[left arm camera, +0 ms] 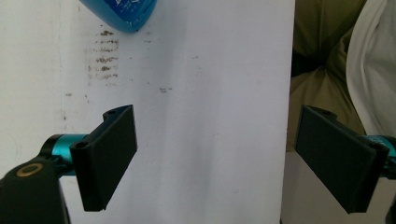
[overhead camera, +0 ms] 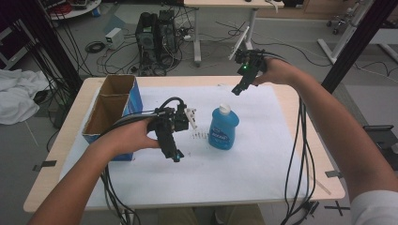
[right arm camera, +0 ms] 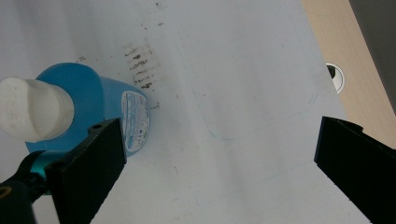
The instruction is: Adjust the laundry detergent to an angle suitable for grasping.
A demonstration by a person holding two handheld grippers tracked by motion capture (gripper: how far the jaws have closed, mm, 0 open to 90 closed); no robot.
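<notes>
A blue bottle (overhead camera: 223, 127) with a white cap stands upright on the white sheet (overhead camera: 263, 154) near the table's middle. My left gripper (overhead camera: 172, 152) hovers just left of it, pointing toward the near edge, jaws wide open and empty. In the left gripper view (left arm camera: 217, 161) the bottle's base (left arm camera: 122, 13) sits at the top, beyond the jaws. My right gripper (overhead camera: 238, 89) is raised over the far part of the sheet, behind the bottle, also open and empty. In the right gripper view (right arm camera: 224, 172) the bottle (right arm camera: 93, 102) lies at the left, partly behind one jaw.
An open cardboard box (overhead camera: 109, 112) with a blue side stands at the table's left. Dark smudges (overhead camera: 201, 136) mark the sheet beside the bottle. Cables trail off the near edge from both grippers. A small round hole (right arm camera: 334, 76) is in the wooden tabletop.
</notes>
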